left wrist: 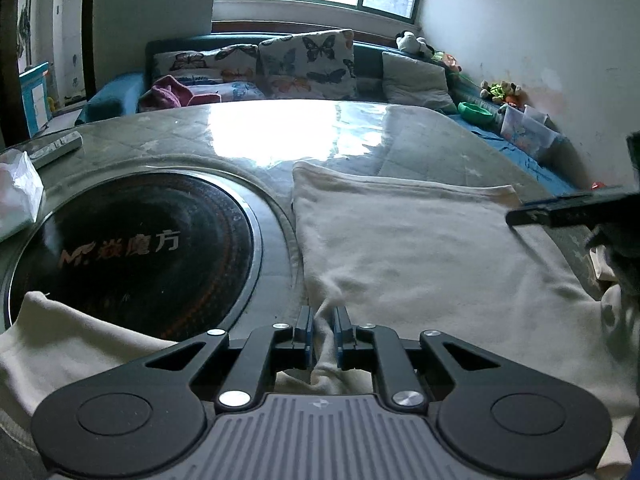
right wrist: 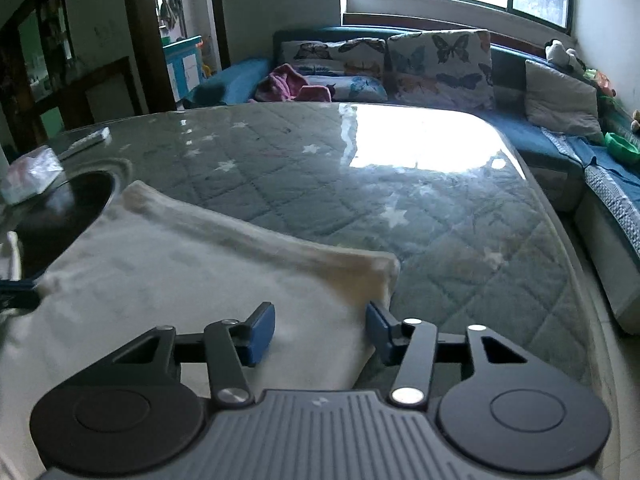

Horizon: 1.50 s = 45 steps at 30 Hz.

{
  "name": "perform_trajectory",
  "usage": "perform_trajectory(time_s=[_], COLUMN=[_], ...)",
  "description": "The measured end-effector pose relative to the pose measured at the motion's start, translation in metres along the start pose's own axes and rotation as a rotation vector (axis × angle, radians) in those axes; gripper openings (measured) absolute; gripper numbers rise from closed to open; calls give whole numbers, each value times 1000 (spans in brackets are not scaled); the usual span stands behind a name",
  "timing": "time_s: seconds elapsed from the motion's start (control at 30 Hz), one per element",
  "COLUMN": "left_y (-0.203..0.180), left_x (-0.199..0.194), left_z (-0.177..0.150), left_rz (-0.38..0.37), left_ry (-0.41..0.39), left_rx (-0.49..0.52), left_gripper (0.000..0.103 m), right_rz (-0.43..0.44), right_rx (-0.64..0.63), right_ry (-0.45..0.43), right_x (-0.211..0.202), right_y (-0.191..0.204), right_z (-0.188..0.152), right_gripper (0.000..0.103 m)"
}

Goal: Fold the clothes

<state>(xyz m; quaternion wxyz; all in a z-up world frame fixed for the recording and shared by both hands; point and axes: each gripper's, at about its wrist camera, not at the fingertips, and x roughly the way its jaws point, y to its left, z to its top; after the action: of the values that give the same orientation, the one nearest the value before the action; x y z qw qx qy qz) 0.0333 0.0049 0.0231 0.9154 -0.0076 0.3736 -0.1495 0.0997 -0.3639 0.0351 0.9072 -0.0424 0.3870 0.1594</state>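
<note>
A cream-white garment lies spread on the glass-topped table; a part of it drapes over the dark round hotplate at the near left. My left gripper is shut on a pinched fold of the garment at its near edge. The right gripper shows at the right edge of the left wrist view, above the cloth. In the right wrist view the same garment lies flat, and my right gripper is open, its blue pads hovering over the garment's right edge.
A white plastic bag and a remote lie at the table's far left. A blue sofa with butterfly cushions, a pink cloth and toys wraps the far and right sides. The quilted table top stretches to the right.
</note>
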Motion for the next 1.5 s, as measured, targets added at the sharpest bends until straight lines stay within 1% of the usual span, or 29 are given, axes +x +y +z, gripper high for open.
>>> perform_trajectory(time_s=[0.03,0.1,0.27,0.4,0.5,0.57,0.63,0.77,0.93,1.0,1.03,1.23,1.27,1.37,1.43,1.5], left_y=[0,0,-4,-16,-30,-43,-56,-84,-118,-132,-137,-162,-167,-175,-178,-180], left_x=[1,2,5,-2,-10,-14,-18,-22,-20,-19,-18,-20,-20,-21,-21,-20], left_z=[1,2,5,5,4,2,-1,-9,-22,-27,-29,-41,-43,-49,-52,-53], left_rz=[0,5,22,11,-17,-49,-82,-148,-226,-255,-267,-322,-330,-343,-348,-348], left_ry=[0,-1,1,-10,-31,-34,-35,-30,0,12,16,38,42,51,58,62], left_rx=[2,3,14,41,65,83,106,155,220,245,250,285,297,321,331,342], left_gripper=[13,13,14,14,20,26,27,28,30,30,30,32,32,32,33,33], right_rz=[-1,-7,-7,-8,-9,-10,-39,-127,-245,-271,-276,-271,-281,-358,-405,-420], right_rx=[-2,-3,-35,-71,-98,-117,-126,-50,81,146,158,146,134,119,182,245], right_ry=[2,1,-10,-20,-28,-33,-33,-30,-42,-51,-53,-52,-44,-42,-58,-71], right_x=[4,12,6,-28,-56,-75,-91,-114,-132,-136,-137,-138,-136,-132,-138,-145], right_y=[-1,-3,-2,4,10,14,16,4,-21,-36,-39,-41,-40,-40,-46,-53], right_z=[3,9,14,-5,-21,-32,-49,-84,-113,-120,-122,-125,-126,-129,-134,-140], right_gripper=[46,46,46,46,46,49,51,51,51,50,50,51,51,51,51,50])
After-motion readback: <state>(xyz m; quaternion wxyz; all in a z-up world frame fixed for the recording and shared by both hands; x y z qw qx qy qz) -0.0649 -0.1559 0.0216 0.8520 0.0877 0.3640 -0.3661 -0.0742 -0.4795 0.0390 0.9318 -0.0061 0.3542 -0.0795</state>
